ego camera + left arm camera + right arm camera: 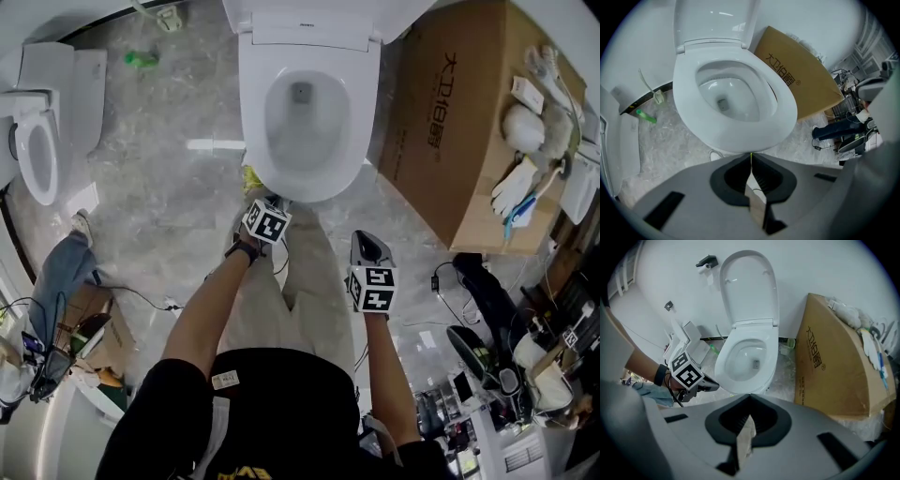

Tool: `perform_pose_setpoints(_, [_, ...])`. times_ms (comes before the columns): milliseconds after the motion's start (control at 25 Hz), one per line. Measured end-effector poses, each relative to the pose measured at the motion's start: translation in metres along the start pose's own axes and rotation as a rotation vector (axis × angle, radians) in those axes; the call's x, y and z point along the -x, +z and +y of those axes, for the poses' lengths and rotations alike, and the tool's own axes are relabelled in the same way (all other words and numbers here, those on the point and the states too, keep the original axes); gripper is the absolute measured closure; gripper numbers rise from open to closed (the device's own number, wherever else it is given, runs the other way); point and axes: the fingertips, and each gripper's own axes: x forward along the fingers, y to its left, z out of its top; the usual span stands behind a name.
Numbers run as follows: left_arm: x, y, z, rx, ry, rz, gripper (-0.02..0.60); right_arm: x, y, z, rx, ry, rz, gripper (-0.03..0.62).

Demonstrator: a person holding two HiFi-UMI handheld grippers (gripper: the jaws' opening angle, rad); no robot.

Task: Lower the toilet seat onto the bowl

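One toilet seat, one box, left gripper, right gripper (both closed)

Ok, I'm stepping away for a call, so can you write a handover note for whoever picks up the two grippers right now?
Left gripper: shut, nothing between its jaws, tips just in front of the seat's front edge; I cannot tell whether they touch it.
Right gripper: shut, empty, held back from the toilet.
Toilet seat: lies flat on the bowl. Lid: upright against the wall.
Done: the seat looks fully lowered.
Left: probably nothing but drawing the left gripper clear.
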Motion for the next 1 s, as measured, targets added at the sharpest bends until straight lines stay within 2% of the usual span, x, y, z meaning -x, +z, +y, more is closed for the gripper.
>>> perform_pose_setpoints(480, [-0.005, 0.000, 0.007, -0.003, -0.009, 0.005, 0.564, -0.001, -0.009, 0.005, -0.015, 0.005, 0.012, 0.600])
perform_pose_setpoints(680, [-0.004, 0.012, 0.021, 0.033, 0.003, -0.019, 0.563, -0.004, -0.011, 0.009, -0.029, 0.010, 0.010, 0.600])
perform_pose_setpoints(1000, [-0.020, 0.017, 0.031, 0.001, 0.004, -0.001, 0.564, -0.010, -0.025, 0.014, -0.036, 0.015, 0.033, 0.600])
